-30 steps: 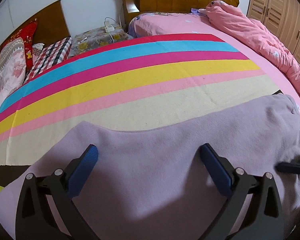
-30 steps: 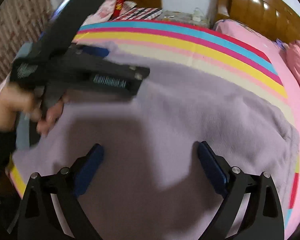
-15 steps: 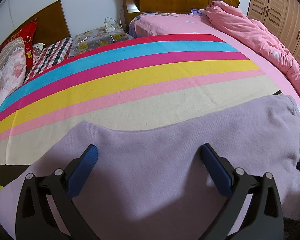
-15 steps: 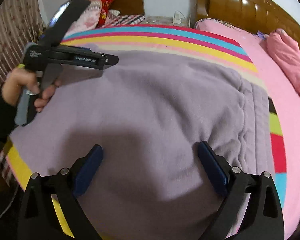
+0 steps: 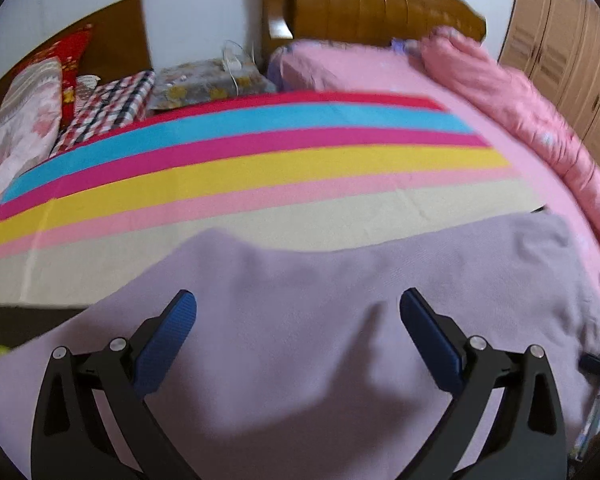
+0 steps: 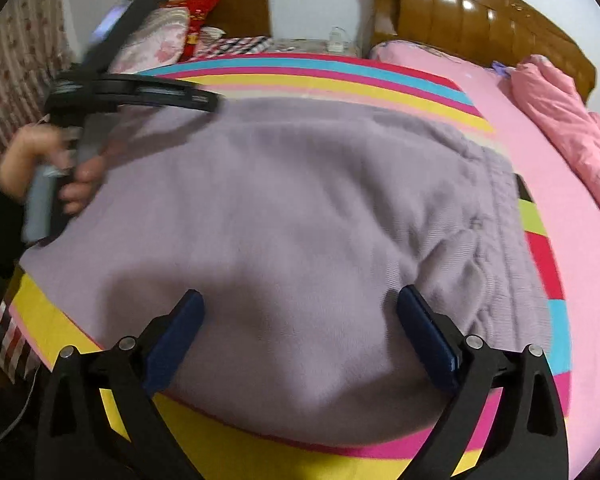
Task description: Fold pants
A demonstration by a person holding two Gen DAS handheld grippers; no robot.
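Striped bedspread point(image 5: 260, 168): lilac pants point(image 6: 280, 200) lying crosswise, waistband rightward, nearer right gripper point(image 6: 300, 336); left gripper point(image 5: 298, 332) likewise released.

Room is a bedroom with a plain white wall point(image 5: 204, 4) at the far side. A glossy carved brown wooden headboard point(image 5: 364, 12) stands against it, catching bright reflections. A second, darker flat wooden headboard point(image 5: 116, 32) sits to its left. Light brown panelled wooden wardrobe doors point(image 5: 568, 48) line the right side. In the right wrist view, a floral-patterned pink and cream curtain point(image 6: 16, 64) hangs at far left.
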